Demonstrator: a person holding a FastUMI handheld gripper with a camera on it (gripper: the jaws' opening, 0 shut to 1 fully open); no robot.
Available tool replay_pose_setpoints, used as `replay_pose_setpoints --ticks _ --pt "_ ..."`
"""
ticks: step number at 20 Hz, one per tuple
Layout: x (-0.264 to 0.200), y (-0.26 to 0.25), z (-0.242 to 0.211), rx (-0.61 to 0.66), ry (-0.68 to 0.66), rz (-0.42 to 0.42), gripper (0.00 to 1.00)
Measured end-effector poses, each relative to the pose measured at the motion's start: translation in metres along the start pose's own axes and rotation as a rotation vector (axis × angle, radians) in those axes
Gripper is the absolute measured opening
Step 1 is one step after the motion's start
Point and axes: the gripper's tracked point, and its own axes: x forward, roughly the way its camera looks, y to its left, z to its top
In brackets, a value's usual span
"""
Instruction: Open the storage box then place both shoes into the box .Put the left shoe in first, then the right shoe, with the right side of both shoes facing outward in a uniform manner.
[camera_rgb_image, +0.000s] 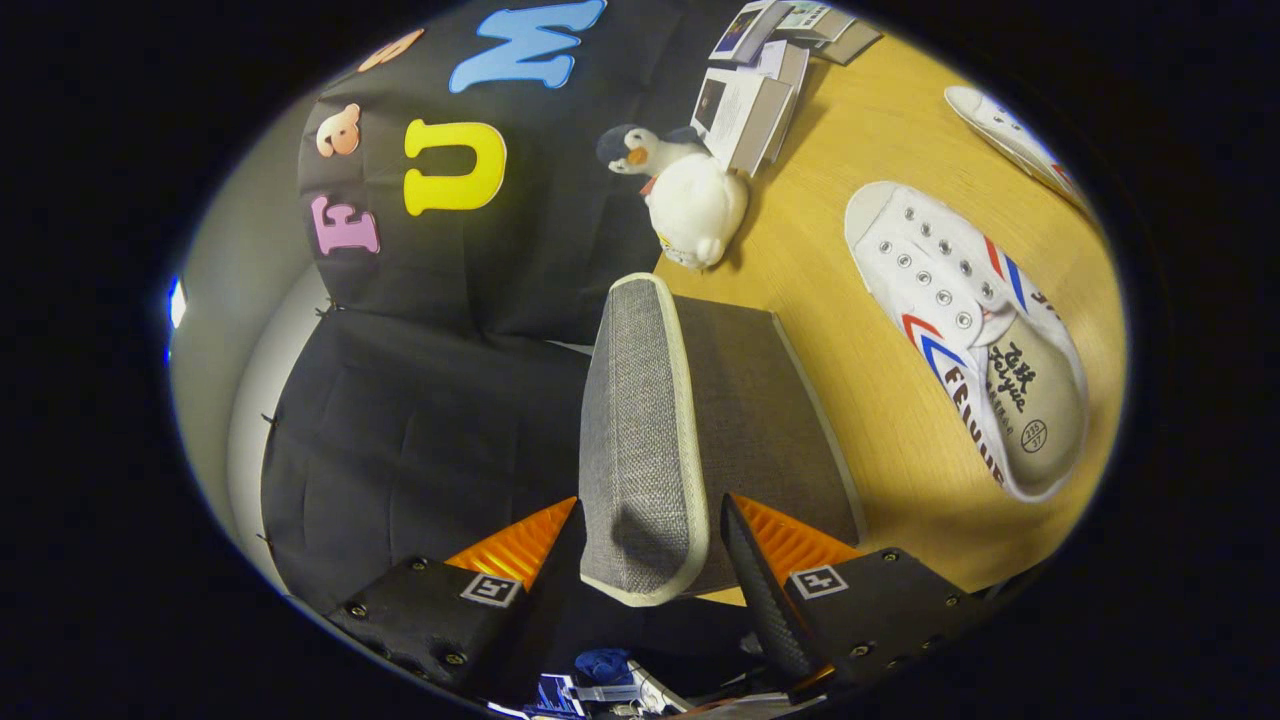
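Pinching box lid (640, 440) edge w/ gripper (650, 545), shoe (965, 335) nearby.

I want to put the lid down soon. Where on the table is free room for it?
Bare wood lies between the storage box and the nearer shoe. Crowded: plush penguin and booklets beyond the box. The fingers flank the raised lid; whether they press it is unclear.
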Motion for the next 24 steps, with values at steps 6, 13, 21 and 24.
replay_pose_setpoints --ticks 6,13,21,24 --pt "-0.002 -0.006 -0.002 -0.023 0.026 -0.041 0.49" --pt "-0.007 0.008 0.000 -0.076 0.034 -0.043 0.03" --pt "-0.013 0.083 0.005 -0.214 0.032 0.026 0.02" --pt "-0.009 0.113 0.002 -0.305 0.044 0.028 0.03"
